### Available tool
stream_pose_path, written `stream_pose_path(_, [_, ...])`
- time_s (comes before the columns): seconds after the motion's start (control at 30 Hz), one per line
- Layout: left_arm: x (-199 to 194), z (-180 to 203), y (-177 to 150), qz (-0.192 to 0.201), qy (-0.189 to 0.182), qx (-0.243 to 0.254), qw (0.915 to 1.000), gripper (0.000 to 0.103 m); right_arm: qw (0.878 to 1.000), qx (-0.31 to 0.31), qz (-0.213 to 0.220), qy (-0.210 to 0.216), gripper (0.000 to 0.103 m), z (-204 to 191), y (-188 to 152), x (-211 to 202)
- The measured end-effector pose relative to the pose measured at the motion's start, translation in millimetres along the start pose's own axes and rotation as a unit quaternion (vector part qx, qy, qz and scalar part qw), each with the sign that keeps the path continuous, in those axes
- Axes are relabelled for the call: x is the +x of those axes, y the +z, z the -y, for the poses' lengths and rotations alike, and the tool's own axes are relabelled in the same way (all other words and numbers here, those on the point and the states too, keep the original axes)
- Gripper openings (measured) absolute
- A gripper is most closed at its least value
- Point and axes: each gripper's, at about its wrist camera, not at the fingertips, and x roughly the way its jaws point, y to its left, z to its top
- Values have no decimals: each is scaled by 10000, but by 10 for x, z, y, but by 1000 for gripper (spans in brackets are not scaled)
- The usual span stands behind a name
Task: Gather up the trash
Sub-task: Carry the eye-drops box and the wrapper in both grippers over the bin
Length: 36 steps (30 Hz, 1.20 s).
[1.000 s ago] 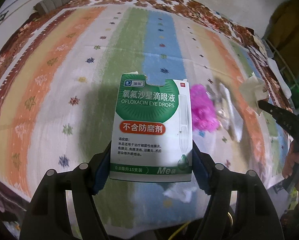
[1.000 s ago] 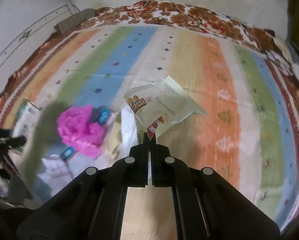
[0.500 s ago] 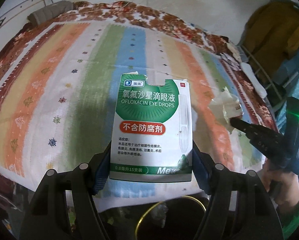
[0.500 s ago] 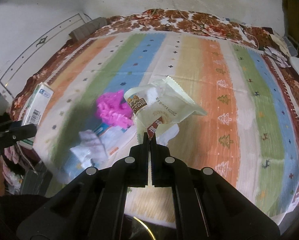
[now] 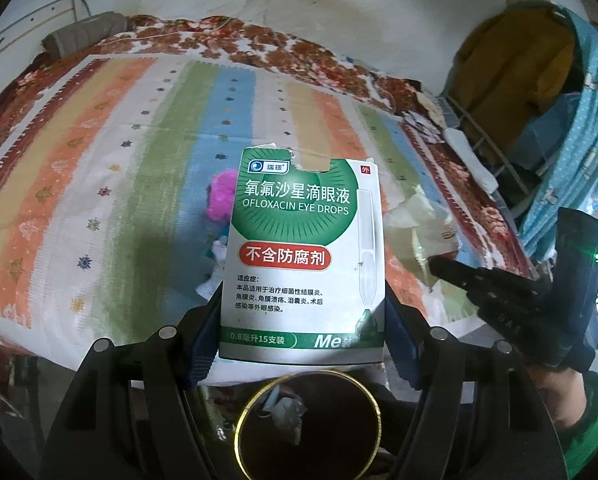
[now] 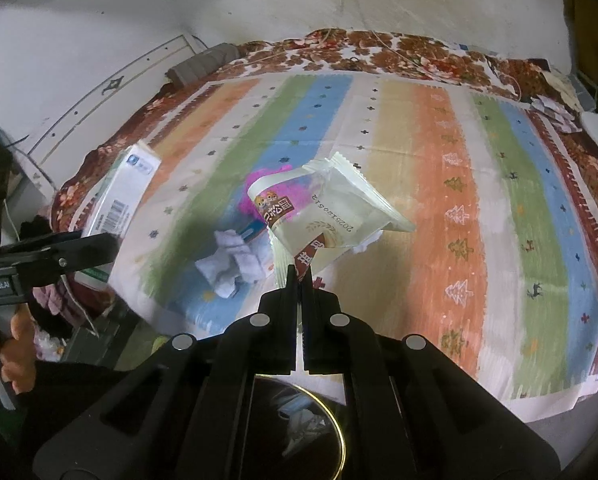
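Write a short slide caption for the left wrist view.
Left gripper holds an eye drops box above the gold-rimmed bin.

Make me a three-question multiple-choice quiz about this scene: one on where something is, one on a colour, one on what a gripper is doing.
1. Where is the gold-rimmed bin?
A. on the bed
B. below both grippers
C. by the wall

2. What colour is the crumpled bag on the bedspread?
A. pink
B. black
C. yellow

3. What is the right gripper doing?
A. hanging open
B. pinching a snack wrapper
C. holding a box

Answers: 1 B, its rim shows under the fingers in both views. 2 A, bright pink. 3 B, jaws closed on the wrapper's corner; the left gripper holds the eye drops box.
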Motion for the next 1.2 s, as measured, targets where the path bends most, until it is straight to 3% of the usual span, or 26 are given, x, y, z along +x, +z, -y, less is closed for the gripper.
stream_pose_path(0.2, [-169, 60, -146, 124, -319, -42, 9994, 70, 9997, 68, 174, -178, 1, 4, -155, -182])
stream_pose_path(0.43, [-277, 98, -383, 147, -432, -52, 9989, 70, 9995, 150, 282, -33, 1, -51, -395, -434])
stream_pose_path(0.8, [-266, 314, -884, -75, -576, 82, 9983, 70, 9989, 412, 20, 202, 1, -163, -996, -527])
stream_pose_path(1.2, [-270, 415, -1432, -249, -630, 127, 9976, 70, 9991, 400, 6, 101, 1, -273, -1457, -643])
